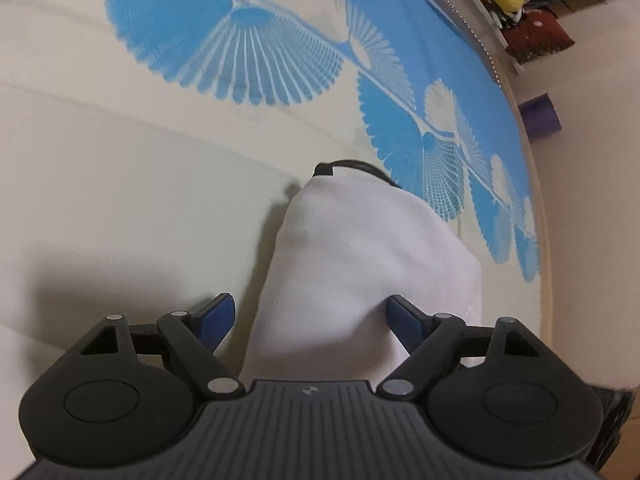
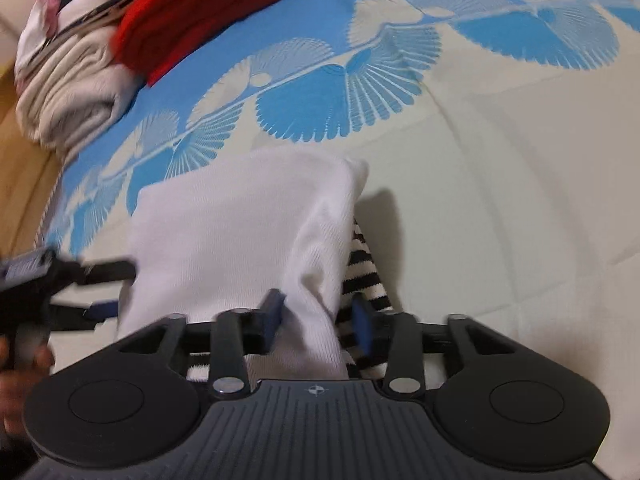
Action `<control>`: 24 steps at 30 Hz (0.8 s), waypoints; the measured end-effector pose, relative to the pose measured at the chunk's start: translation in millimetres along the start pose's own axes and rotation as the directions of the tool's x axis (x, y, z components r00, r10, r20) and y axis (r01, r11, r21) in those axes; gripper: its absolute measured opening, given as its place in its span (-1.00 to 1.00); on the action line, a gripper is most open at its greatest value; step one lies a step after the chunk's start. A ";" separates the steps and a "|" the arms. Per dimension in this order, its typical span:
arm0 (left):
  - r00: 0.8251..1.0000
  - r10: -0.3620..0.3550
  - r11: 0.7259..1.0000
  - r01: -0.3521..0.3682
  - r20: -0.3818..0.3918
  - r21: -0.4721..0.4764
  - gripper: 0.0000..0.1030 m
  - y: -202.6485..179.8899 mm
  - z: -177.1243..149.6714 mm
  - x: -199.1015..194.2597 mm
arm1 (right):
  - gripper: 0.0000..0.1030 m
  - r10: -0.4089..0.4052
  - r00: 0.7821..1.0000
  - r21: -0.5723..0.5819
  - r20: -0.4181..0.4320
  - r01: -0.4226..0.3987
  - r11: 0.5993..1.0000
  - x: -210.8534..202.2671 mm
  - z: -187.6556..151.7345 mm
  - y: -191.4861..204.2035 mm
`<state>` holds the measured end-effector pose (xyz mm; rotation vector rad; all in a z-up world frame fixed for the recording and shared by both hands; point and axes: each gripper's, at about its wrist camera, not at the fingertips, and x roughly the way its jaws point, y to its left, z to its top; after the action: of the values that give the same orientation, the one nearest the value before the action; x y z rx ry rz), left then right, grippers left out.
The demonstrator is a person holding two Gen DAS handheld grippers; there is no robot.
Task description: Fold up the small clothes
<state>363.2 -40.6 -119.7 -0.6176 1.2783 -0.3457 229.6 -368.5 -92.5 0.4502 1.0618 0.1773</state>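
Bedsheet (image 1: 120,200), cream with blue fans; clothes pile (image 2: 100,40) upper left. Left tool (image 1: 308,320) spread, right tool (image 2: 316,320) loosely straddling white garment (image 2: 240,232).

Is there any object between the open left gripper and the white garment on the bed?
Nothing visible. The left gripper is open directly over the white garment, whose near edge lies between its fingers.

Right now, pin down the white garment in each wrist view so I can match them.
Left wrist view: white garment at lower centre, running up from between the open left tongs.
Right wrist view: white garment at centre left, a fold of it between the right tongs.
Shared landmark: the blue fan-patterned bedsheet beyond it.
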 end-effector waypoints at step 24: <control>0.901 0.041 0.966 -0.147 0.433 0.213 -0.03 -1.1 59.3 -109.8 | -0.95 0.024 0.979 -0.016 0.201 -0.021 1.000 18.9 34.5 75.7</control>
<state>390.6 34.5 -23.9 -0.3921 0.8250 -0.2613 274.3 -303.4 -60.4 0.4583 0.8567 0.1553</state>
